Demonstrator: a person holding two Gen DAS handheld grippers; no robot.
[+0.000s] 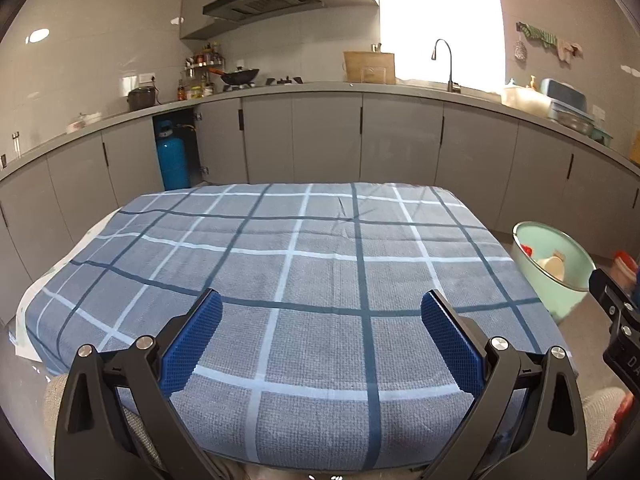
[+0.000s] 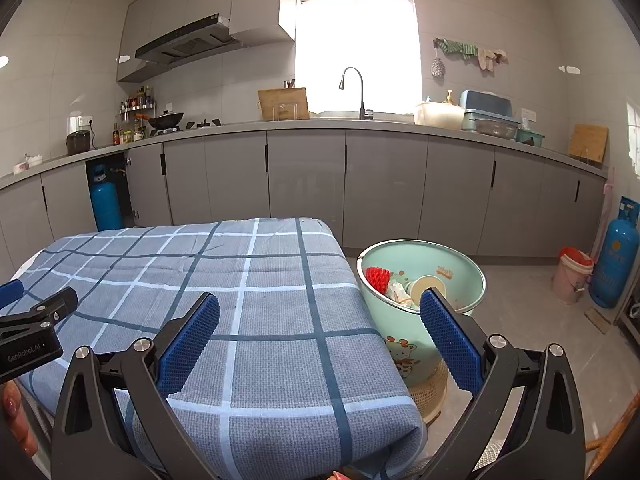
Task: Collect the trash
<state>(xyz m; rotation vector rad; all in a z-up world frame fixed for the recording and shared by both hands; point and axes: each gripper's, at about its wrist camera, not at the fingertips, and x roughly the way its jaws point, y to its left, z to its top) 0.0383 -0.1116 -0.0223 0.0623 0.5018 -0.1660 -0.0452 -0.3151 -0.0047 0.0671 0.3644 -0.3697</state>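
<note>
The left gripper (image 1: 320, 332) hovers over the near edge of the table (image 1: 304, 240), its blue pads (image 1: 192, 344) spread wide with nothing between them. The right gripper (image 2: 320, 334) is just as wide apart and empty, held over the table's near right corner. A checked blue cloth (image 2: 248, 320) covers the whole top and hangs over the edges.

The trash sits in a mint green basin (image 2: 460, 268) on the floor just beside the table's right edge. Inside it lie a red brush (image 2: 377, 277), a paper cup (image 2: 426, 286) on its side and some crumpled paper (image 2: 398, 292). The basin rests on a woven basket (image 2: 430, 392).

Behind, grey cabinets (image 2: 384, 184) carry a counter with a tap (image 2: 354, 88).
</note>
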